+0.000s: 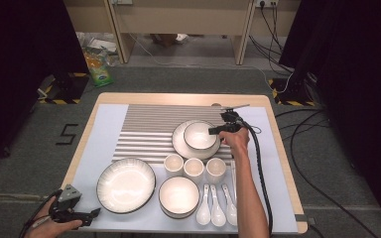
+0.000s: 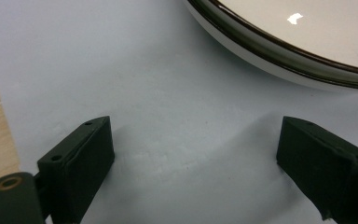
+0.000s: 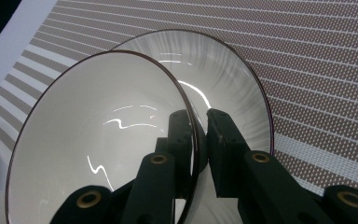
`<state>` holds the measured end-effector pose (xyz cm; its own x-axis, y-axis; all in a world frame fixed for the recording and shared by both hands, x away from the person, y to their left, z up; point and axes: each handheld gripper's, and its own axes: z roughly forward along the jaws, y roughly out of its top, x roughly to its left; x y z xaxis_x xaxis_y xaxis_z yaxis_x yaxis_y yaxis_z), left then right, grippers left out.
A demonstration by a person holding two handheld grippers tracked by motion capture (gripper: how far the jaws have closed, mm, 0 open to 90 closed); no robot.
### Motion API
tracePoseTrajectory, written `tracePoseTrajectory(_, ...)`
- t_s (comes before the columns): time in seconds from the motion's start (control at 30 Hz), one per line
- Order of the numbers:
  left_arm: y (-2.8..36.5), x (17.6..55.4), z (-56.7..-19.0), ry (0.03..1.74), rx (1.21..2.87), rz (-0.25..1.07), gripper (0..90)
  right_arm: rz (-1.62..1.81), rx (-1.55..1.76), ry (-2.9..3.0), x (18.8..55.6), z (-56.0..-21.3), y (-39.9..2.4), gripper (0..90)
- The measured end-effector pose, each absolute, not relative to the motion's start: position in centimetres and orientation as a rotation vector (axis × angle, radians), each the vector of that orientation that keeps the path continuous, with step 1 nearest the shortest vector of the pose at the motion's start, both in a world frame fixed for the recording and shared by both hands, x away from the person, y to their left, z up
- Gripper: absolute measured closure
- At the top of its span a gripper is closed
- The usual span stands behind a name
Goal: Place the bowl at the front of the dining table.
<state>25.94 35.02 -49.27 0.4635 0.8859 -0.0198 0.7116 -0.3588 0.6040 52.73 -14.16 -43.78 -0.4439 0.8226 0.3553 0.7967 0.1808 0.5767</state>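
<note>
A: Right tool (image 3: 199, 122) noted clamped on the rim of the small bowl (image 1: 200, 135), one jaw inside the wall, one outside. The bowl is held over the plate (image 1: 179, 142) on the striped mat (image 1: 149, 126), far right of centre on the desk (image 1: 178, 97).

B: Tilt?

A: In the right gripper view the bowl (image 3: 98, 140) is seen tipped against the plate (image 3: 233, 79) behind it. Whether its foot is already touching cannot be told.

B: Left tool?

A: The left tool (image 1: 95, 212) is parked at the near left corner, jaws apart over the pale cover, nothing between them; the large ribbed plate (image 2: 307, 42) lies just beyond.

B: Advice for the step?

A: The bowl should be levelled before release, centred in the plate's well, and lowered slowly. A thin rim pinch is judged likely to pivot, so the jaws should be parted only once the foot is seated flat, then drawn straight up.
</note>
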Motion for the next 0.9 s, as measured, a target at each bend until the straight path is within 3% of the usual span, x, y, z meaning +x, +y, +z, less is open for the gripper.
tracePoseTrajectory(0.47,35.0,26.0,-49.3,1.33,2.174,0.422,9.8,1.113,1.608,2.394,52.8,-44.0,-14.0,79.5)
tracePoseTrajectory(0.9,35.0,25.9,-49.3,1.326,2.169,0.426,9.7,1.173,1.592,2.357,51.7,-43.1,-15.1,73.7)
